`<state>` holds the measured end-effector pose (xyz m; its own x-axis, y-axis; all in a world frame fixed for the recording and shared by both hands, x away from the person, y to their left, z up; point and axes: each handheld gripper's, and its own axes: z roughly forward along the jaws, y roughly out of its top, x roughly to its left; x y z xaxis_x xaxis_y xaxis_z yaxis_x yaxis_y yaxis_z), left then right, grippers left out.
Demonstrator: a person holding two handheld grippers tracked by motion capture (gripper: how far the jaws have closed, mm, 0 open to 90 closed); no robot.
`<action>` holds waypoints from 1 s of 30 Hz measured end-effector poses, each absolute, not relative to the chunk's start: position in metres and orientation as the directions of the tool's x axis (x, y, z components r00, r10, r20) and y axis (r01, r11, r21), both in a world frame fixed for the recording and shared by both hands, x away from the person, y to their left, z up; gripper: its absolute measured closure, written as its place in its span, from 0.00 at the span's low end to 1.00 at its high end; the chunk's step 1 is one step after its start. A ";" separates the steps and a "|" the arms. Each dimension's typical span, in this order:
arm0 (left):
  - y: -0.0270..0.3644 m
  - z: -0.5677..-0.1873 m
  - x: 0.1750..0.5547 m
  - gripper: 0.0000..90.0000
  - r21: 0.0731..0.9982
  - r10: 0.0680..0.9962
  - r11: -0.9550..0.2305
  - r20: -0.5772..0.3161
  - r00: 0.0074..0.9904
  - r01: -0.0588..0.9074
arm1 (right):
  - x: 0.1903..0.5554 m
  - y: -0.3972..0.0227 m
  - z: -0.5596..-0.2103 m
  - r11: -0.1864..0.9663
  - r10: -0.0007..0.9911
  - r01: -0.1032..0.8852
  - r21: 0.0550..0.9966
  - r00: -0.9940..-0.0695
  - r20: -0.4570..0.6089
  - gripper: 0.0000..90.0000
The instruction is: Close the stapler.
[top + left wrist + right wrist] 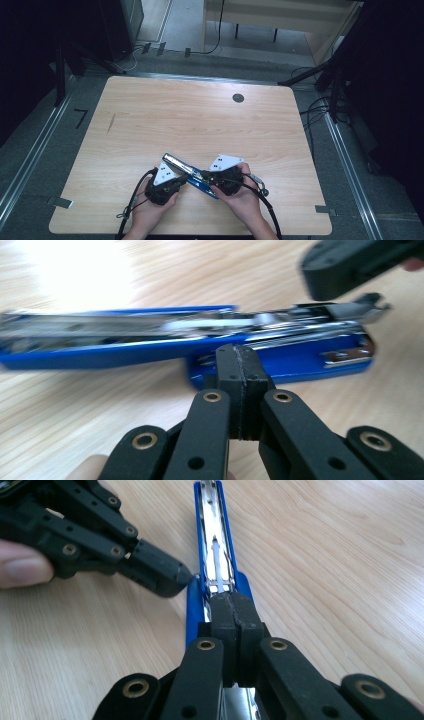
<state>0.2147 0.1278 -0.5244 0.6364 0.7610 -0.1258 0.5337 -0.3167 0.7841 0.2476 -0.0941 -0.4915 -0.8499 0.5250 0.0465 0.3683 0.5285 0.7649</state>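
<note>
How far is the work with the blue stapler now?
Done: the stapler lies swung open on the table, its metal staple channel exposed. In hand: both grippers are shut, the right gripper pressing on the stapler, the left gripper at its side. Left: closing it.

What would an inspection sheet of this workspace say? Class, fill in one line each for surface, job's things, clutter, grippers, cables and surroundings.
Surface: wooden table, with a dark round grommet.
Job's things: blue stapler lying swung open, metal staple channel exposed.
Clutter: nothing seen.
Grippers: left gripper and right gripper, both shut with nothing between the jaws, tips at the stapler.
Cables: black cable trails from each gripper.
Surroundings: grey floor, floor cables, a desk beyond.
</note>
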 end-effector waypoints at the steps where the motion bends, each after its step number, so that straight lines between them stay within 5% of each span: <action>1: 0.133 -0.525 0.217 1.00 0.784 0.770 -0.304 -0.132 0.624 0.541 | 0.248 -0.094 -0.492 0.528 0.525 0.368 0.765 -0.850 0.047 1.00; 30: 0.148 -0.533 0.239 1.00 0.730 0.847 -0.290 -0.105 0.521 0.619 | 0.280 -0.042 -0.501 0.544 0.512 0.393 0.741 -0.855 0.078 1.00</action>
<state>0.2387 0.1485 -0.5327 0.5209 0.8471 -0.1052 0.6186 -0.2897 0.7304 0.2805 -0.0419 -0.5009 -0.8553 0.5122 0.0777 0.3930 0.5439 0.7414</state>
